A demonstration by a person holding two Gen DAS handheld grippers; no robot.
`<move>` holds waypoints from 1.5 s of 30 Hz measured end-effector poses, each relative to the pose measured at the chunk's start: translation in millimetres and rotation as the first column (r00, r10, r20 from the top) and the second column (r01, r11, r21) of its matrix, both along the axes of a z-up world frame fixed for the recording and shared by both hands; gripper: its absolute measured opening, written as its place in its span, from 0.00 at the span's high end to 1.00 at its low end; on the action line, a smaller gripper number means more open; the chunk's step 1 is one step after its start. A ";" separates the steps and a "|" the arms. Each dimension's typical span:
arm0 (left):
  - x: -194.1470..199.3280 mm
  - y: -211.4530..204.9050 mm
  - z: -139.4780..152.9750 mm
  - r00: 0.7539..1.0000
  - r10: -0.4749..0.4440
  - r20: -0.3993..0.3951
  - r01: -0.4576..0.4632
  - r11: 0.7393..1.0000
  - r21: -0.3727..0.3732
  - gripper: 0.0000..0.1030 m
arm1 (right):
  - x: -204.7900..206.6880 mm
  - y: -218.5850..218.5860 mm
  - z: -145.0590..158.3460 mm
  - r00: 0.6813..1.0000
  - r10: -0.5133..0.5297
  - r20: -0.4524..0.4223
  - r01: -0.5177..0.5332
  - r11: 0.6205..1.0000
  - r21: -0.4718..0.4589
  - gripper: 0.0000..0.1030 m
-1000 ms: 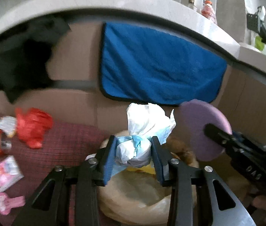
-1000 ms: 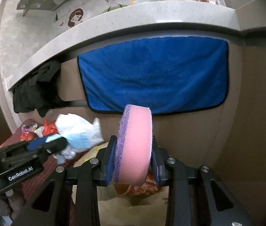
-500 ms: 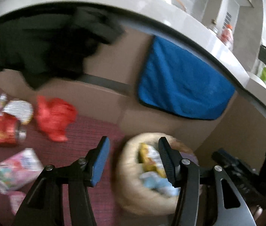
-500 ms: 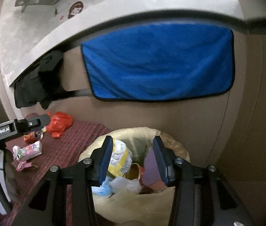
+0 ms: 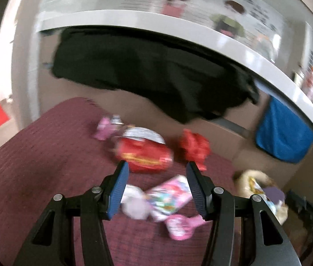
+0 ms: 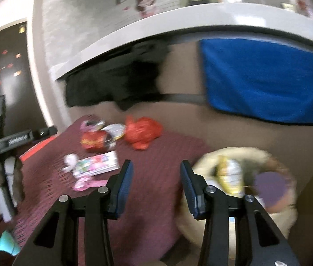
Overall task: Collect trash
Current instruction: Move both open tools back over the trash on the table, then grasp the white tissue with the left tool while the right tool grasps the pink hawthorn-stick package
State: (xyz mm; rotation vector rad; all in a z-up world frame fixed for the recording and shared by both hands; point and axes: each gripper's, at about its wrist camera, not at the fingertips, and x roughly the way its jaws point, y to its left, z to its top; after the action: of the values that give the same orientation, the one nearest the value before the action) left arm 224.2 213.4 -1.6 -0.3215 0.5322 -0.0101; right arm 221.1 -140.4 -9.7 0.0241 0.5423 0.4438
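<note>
left gripper (image 5: 156, 177): I'm pointing it down at the maroon mat (image 5: 34, 166); its jaws have just been opening, now spread wide with nothing between the pads.
right gripper (image 6: 156, 175): I'm angling it down over the mat's near edge too; its jaws have just been opening, standing apart and empty.
trash on the mat: a red snack bag (image 5: 143, 153) is lying mid-mat, a crumpled red plastic bag (image 5: 195, 148) just beside it toward the basket, a silver wrapper (image 5: 143, 133) touching the snack bag's far side, a small pink wrapper (image 5: 105, 128) further back.
closer stuff: a pink printed packet (image 5: 169, 195), a white wad (image 5: 134, 201) and a little pink piece (image 5: 182, 226) are sitting at the mat's near side, under the left fingers. Pretty blurry tbh.
basket (image 6: 203, 161): sitting off the mat's right edge, holding a yellow-and-white wrapper (image 6: 229, 173) and a purple sponge (image 6: 271, 186).
background: a black cloth (image 5: 152, 75) and a blue towel (image 6: 267, 88) are hanging behind the mat.
</note>
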 end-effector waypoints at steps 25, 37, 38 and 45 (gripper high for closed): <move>64.0 19.8 -106.6 0.947 -0.027 -0.319 -0.018 0.990 -0.139 0.71 | 32.3 68.4 -58.3 0.980 0.091 -0.175 -0.106 0.991 -0.081 0.59; 1.5 47.5 -75.9 0.982 -0.016 -0.189 0.001 0.997 -0.078 0.92 | 55.1 132.7 -46.9 0.926 0.316 -0.207 -0.343 0.933 -0.112 0.61; -3.0 50.5 -74.3 0.983 -0.017 -0.184 0.001 0.997 -0.083 0.92 | 67.0 137.6 -49.7 0.917 0.327 -0.230 -0.356 0.929 -0.097 0.61; -21.6 72.6 -69.2 0.986 -0.023 -0.163 0.006 0.994 -0.108 0.90 | 113.9 130.3 -82.3 0.860 0.306 -0.408 -0.323 0.946 0.027 0.59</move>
State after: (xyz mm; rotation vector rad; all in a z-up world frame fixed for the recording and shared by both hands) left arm 202.5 286.0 -70.8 -0.4255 0.6989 -0.0263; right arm 335.0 -10.1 -92.0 -0.0138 0.9767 0.7570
